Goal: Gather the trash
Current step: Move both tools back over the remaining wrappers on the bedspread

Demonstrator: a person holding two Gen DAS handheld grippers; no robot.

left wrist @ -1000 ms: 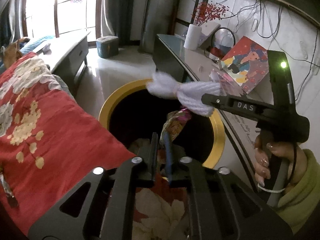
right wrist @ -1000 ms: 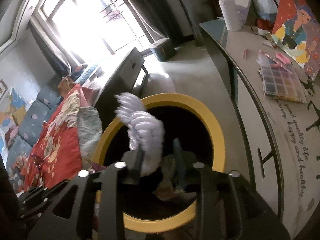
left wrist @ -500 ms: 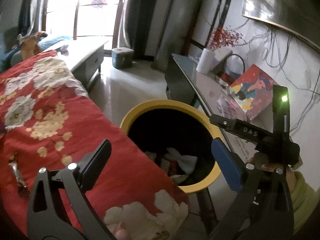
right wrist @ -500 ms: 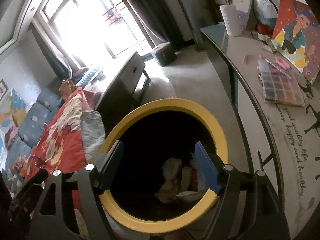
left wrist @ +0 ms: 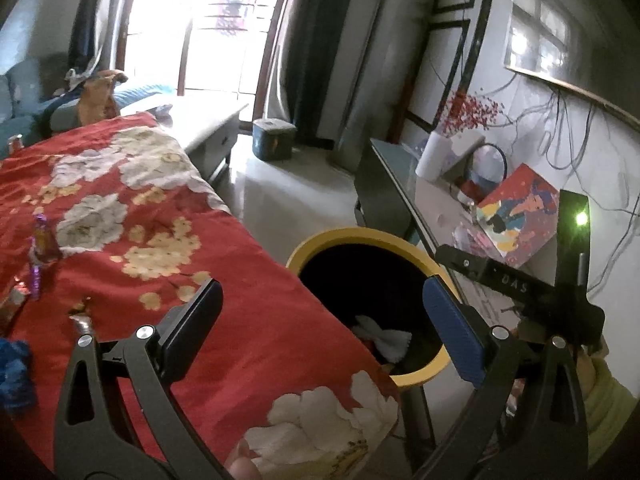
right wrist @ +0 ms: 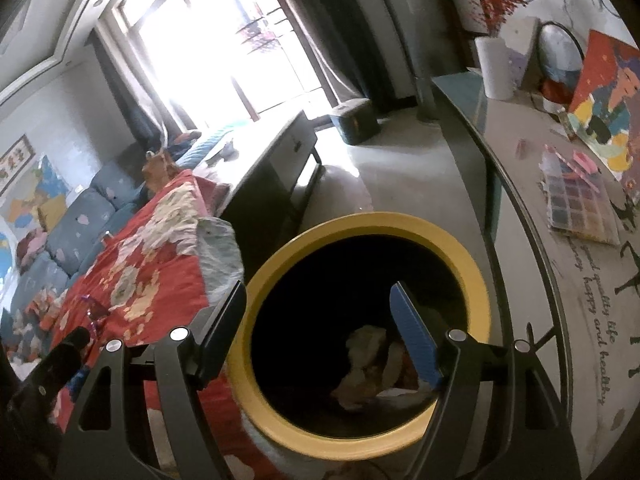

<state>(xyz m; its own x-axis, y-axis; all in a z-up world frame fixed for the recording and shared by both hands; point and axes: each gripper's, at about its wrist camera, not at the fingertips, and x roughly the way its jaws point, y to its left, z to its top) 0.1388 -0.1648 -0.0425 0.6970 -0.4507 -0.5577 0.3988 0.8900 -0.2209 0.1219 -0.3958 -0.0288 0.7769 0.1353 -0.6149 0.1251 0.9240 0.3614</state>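
A yellow-rimmed black trash bin (left wrist: 316, 242) stands between the bed and a side table; it also shows in the right wrist view (right wrist: 478, 292). White crumpled trash (left wrist: 384, 338) lies inside it, also seen in the right wrist view (right wrist: 366, 364). My left gripper (left wrist: 324, 332) is open and empty over the red floral blanket (left wrist: 132, 240) beside the bin. My right gripper (right wrist: 320, 332) is open and empty above the bin mouth. A purple wrapper (left wrist: 40, 248) lies on the blanket at the left, with more scraps at the left edge (left wrist: 12, 304).
A long side table (right wrist: 560, 240) at the right carries a paint-box (right wrist: 580, 204), a picture (left wrist: 516, 220) and a white vase (right wrist: 496, 66). A low cabinet (left wrist: 212, 132) and a small box (left wrist: 274, 138) stand near the window. A blue sofa (right wrist: 80, 216) is behind the bed.
Both grippers opened and dropped their trash into the bin: the right let go a white fluffy piece, the left a wrapper. The left gripper then drew back over the blanket.
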